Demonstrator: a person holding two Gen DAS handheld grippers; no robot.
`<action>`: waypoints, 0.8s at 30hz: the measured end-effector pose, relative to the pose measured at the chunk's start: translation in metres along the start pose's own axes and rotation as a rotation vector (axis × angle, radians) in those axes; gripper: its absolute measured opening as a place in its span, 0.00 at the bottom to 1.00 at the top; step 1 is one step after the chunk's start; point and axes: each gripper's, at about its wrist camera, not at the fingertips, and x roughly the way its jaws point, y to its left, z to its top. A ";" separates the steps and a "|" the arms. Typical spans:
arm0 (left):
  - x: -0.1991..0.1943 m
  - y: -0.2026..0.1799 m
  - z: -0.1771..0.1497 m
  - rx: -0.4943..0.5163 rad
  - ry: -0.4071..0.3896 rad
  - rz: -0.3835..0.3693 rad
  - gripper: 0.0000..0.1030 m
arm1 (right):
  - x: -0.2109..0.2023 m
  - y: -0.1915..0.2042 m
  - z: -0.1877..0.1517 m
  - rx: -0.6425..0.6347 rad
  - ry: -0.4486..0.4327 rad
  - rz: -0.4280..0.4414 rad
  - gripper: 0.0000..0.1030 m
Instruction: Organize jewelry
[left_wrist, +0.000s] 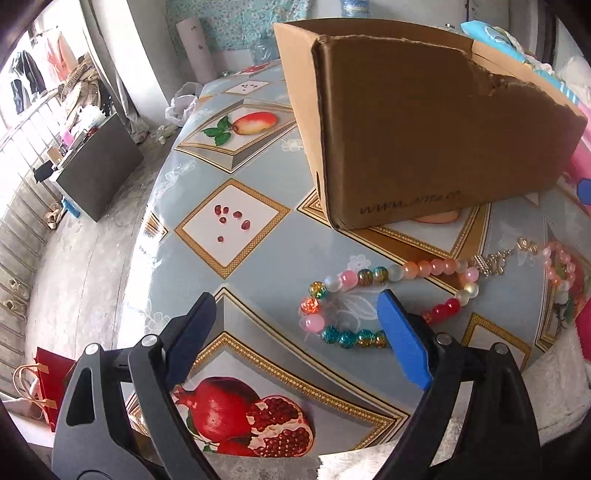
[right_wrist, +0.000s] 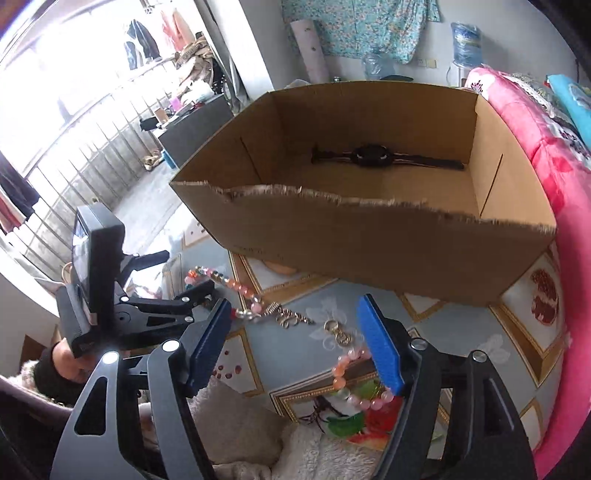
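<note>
A many-coloured bead necklace lies looped on the fruit-patterned tablecloth. My left gripper hangs open just above the table, its right finger over the loop's near side, nothing held. A silver chain piece and a pink bead bracelet lie further right. In the right wrist view my right gripper is open and empty above the silver chain piece, a gold clasp and the pink bracelet. The cardboard box behind holds a black watch.
The box has a torn front rim and fills the table's back right. Pink bedding lies right of the table. A white fluffy cloth covers the near edge. The table drops off at left to the floor, where a red bag stands.
</note>
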 end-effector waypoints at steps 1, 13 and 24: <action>-0.002 0.000 -0.003 0.011 0.005 -0.008 0.83 | 0.001 0.002 -0.006 0.000 -0.004 -0.010 0.77; -0.006 0.017 -0.022 -0.046 0.046 -0.078 0.92 | -0.033 0.024 0.009 -0.131 -0.222 -0.147 0.94; -0.001 0.023 -0.020 -0.078 0.060 -0.093 0.92 | -0.022 0.033 0.009 -0.107 -0.243 0.005 0.94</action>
